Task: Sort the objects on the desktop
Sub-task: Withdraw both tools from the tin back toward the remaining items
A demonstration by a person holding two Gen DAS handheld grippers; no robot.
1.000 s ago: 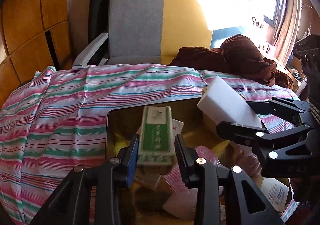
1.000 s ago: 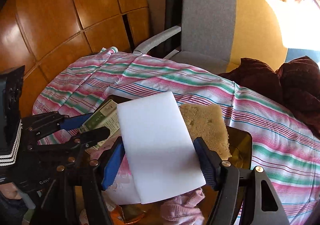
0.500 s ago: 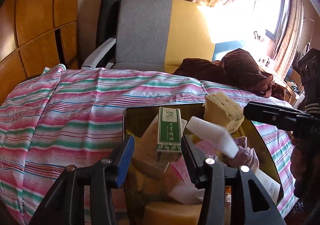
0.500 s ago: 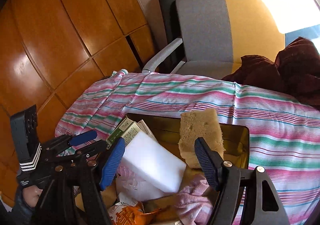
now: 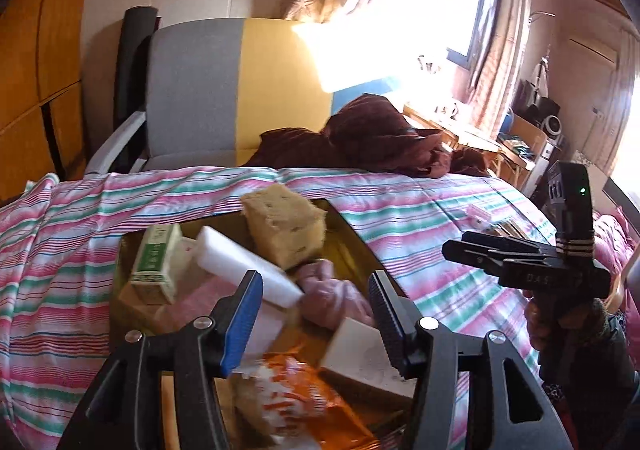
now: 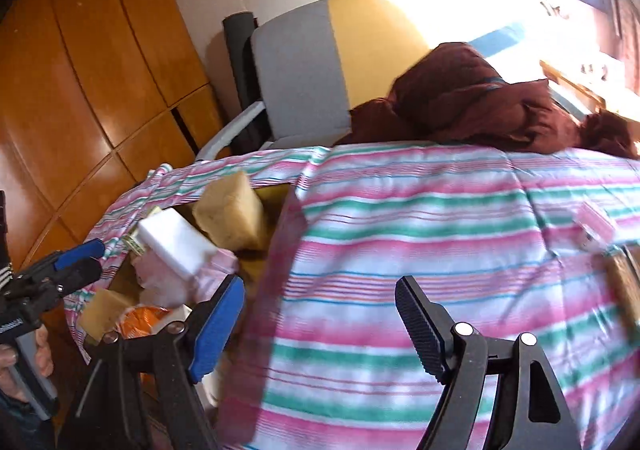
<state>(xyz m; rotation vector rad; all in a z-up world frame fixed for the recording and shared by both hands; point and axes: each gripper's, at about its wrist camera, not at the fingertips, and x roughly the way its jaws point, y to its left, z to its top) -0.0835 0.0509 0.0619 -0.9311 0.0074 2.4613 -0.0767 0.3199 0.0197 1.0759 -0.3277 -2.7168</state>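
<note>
Both tongs are spread wide with nothing between the pads. The left tongs (image 5: 316, 320) hang right over the bin (image 5: 352, 246), which is packed: a green box (image 5: 156, 264) ahead to the left, a white block (image 5: 244, 266) just ahead, a tan sponge (image 5: 284, 224) further ahead leaning on the bin's far edge, a pink bag (image 5: 332, 294) between the tips, and an orange packet (image 5: 296, 386) below them. The right tongs (image 6: 320, 324) sit over the striped cloth (image 6: 440, 230), with the bin off to their left. A small pink thing (image 6: 596, 226) lies on the cloth ahead to the right, too blurry to tell what. In the left view the right tongs (image 5: 456, 246) show off to the right, gripped by a hand (image 5: 540, 326)
</note>
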